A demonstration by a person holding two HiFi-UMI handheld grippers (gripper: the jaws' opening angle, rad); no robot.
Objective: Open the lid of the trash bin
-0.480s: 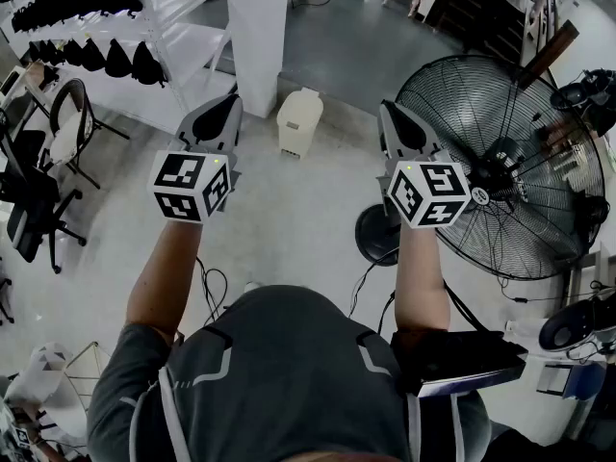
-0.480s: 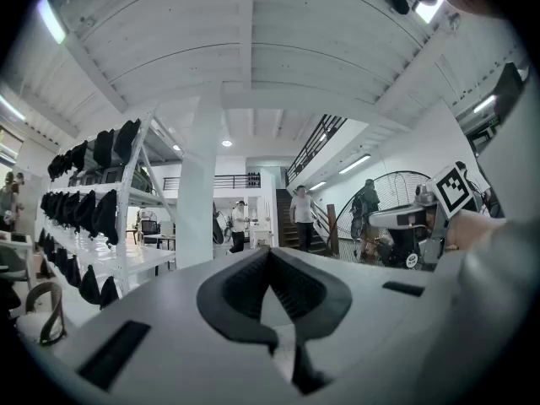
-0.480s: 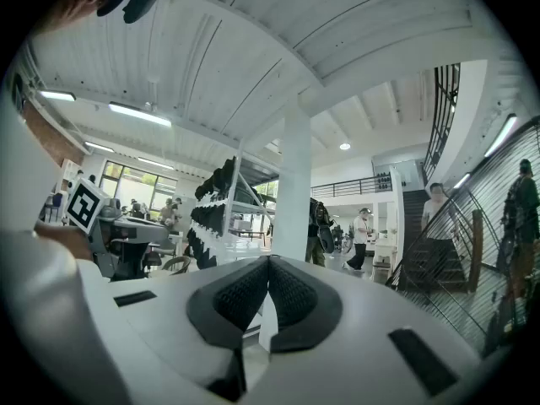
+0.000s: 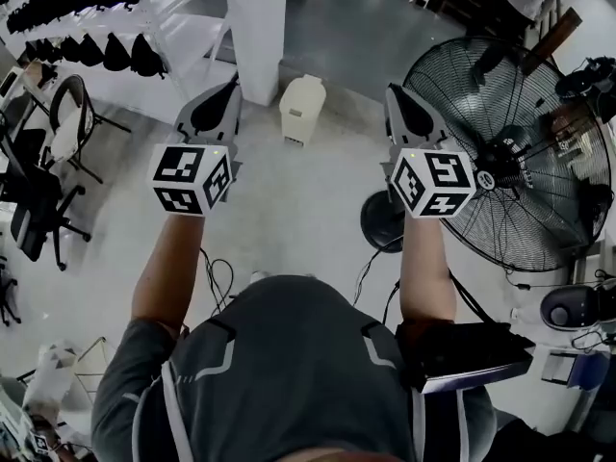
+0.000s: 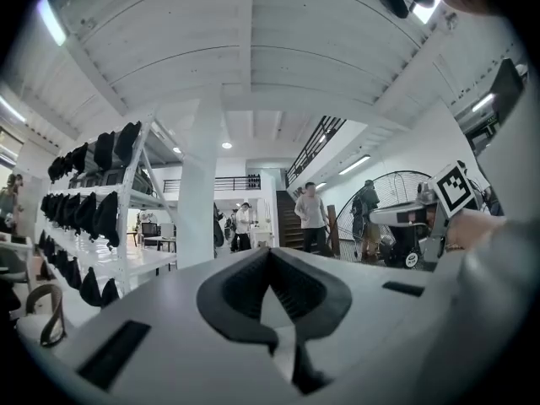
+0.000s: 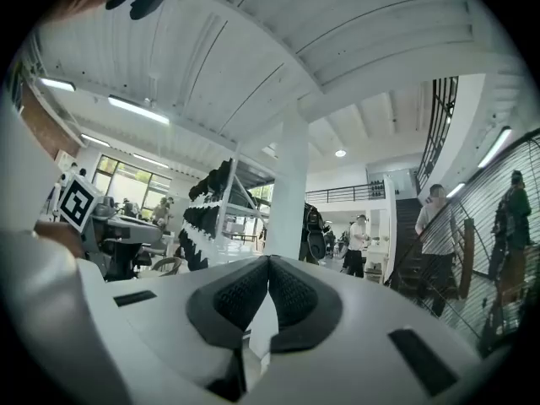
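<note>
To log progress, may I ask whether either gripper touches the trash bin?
No, the trash bin stands on the floor, apart from the left gripper and right gripper.

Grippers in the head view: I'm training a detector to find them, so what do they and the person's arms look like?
The left gripper and right gripper are pale grey, tapering plastic shells with a dark hollow on top; each carries a white cube printed with black square markers. Their pads are dark and ribbed. The person wears a grey short-sleeved shirt; forearms are bare.
</note>
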